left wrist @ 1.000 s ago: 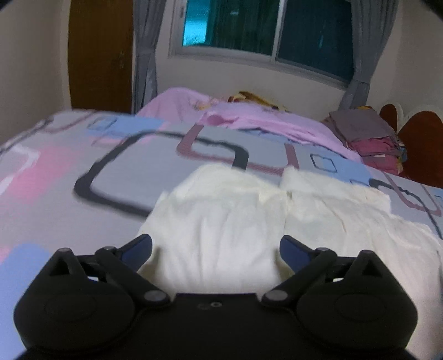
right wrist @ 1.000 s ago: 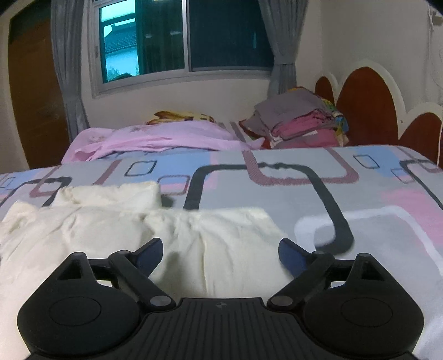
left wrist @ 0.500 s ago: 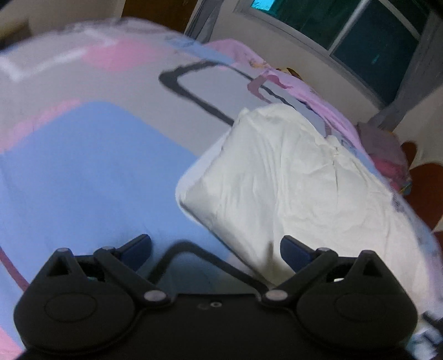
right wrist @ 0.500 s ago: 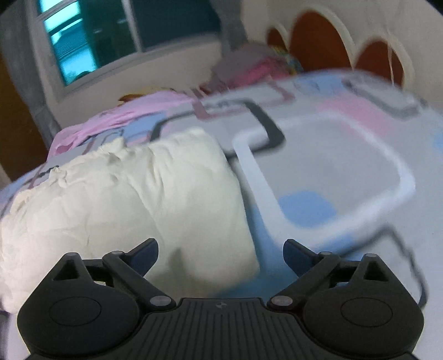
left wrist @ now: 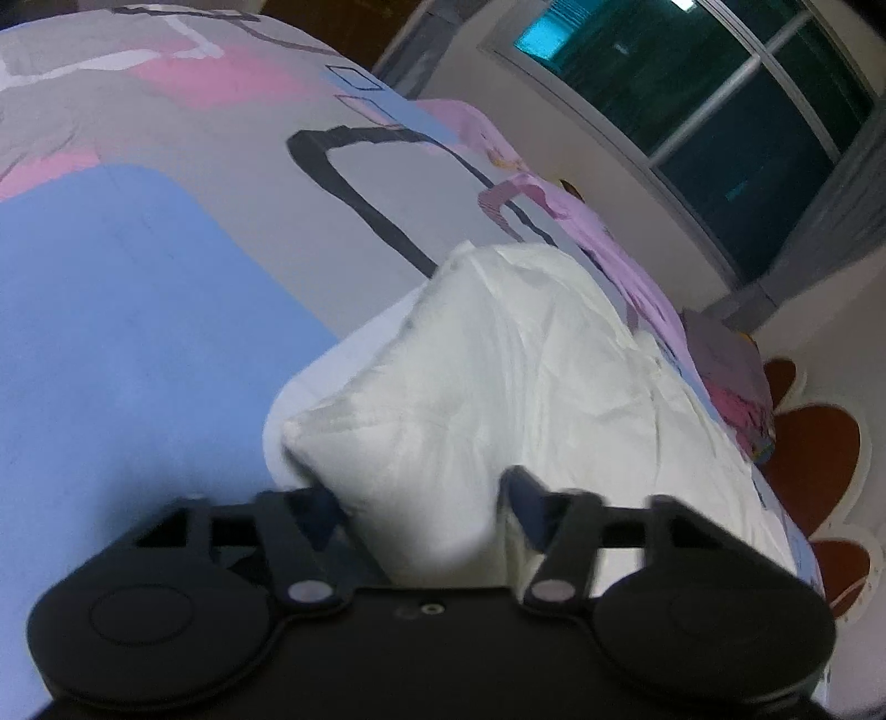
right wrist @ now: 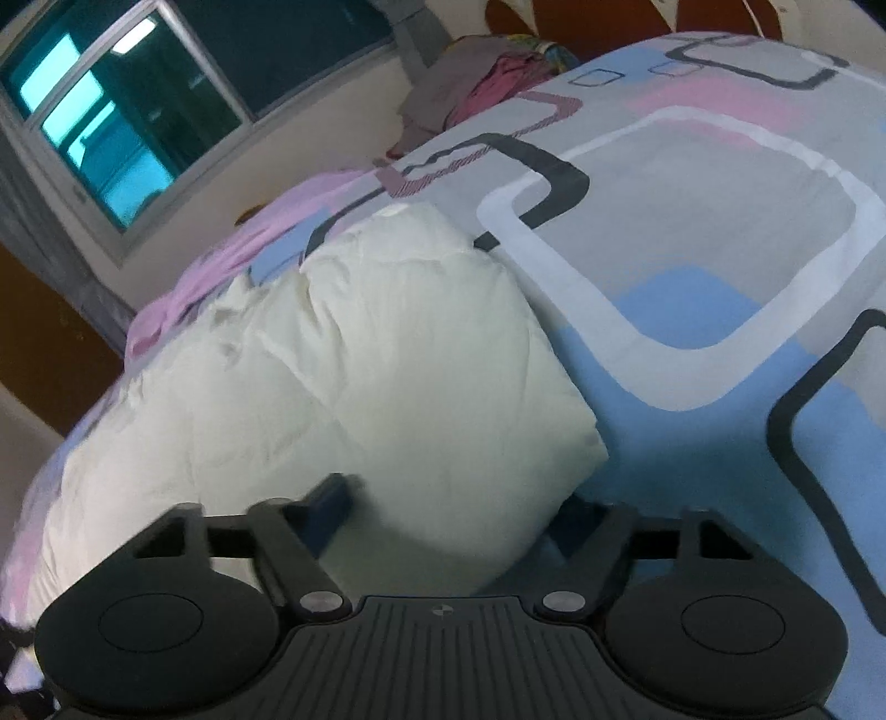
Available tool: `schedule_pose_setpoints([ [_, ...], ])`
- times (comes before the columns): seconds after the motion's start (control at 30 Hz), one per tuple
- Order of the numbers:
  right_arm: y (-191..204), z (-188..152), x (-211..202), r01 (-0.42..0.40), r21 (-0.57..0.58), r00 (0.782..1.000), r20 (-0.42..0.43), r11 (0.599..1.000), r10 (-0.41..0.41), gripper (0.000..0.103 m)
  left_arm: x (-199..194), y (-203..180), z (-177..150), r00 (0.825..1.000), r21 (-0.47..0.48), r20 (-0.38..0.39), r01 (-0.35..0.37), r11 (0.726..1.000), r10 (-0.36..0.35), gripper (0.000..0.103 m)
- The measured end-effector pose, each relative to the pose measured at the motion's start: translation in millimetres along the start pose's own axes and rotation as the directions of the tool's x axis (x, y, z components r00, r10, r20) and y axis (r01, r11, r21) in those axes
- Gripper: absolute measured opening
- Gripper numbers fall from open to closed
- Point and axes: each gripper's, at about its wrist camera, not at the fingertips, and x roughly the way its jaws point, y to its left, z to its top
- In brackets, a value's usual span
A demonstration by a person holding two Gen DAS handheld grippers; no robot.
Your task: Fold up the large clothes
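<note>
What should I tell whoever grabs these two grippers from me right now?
Left gripper: jaws closing around the near left corner of the cream garment; grip not confirmed.
Right gripper: jaws closing around its near right corner; grip not confirmed.
The garment lies partly folded on the patterned bedspread; a folded stack sits by the headboard.
Left: secure both corners, then finish the fold.

Both wrist views, tilted, closely face the cream garment (left wrist: 498, 387) (opposite corners).

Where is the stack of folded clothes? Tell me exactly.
The stack of folded clothes sits at the far end of the bed by the red-brown headboard, top centre in the right wrist view, beyond the cream garment.
</note>
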Motion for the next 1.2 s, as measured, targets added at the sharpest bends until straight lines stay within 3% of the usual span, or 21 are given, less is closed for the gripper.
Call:
schedule_pose_setpoints([
  [0.17,1,6,-1,-0.023,-0.014,1.0,-0.001,1.0,0.023,0.035,-3,-4,1,1.0,0.021,-0.001,0.026,0.999,-0.026,0.023],
  [0.3,8,11,-16,-0.047,-0.041,0.999,0.007,0.998,0.048,0.024,-18,-14,5,0.998,0.047,0.017,0.052,0.998,-0.053,0.017],
  [0.57,10,-6,-73,-0.071,-0.051,0.997,0.023,0.996,0.072,0.023,-77,-13,1,0.992,0.116,0.01,0.123,0.986,-0.125,0.016],
  [0.97,-23,-108,-182,-0.027,-0.017,0.999,-0.024,0.999,0.027,0.023,-182,81,-67,0.987,0.05,-0.072,0.15,0.987,-0.147,0.016],
  [1.17,-40,-133,-204,-0.008,-0.003,0.999,-0.031,1.0,0.008,0.023,-203,106,-91,0.984,0.041,-0.098,0.153,0.987,-0.148,0.016],
  [1.2,-40,-135,-203,0.001,-0.013,0.999,-0.033,1.0,-0.001,0.028,-201,108,-92,0.984,0.05,-0.102,0.151,0.987,-0.145,0.017],
])
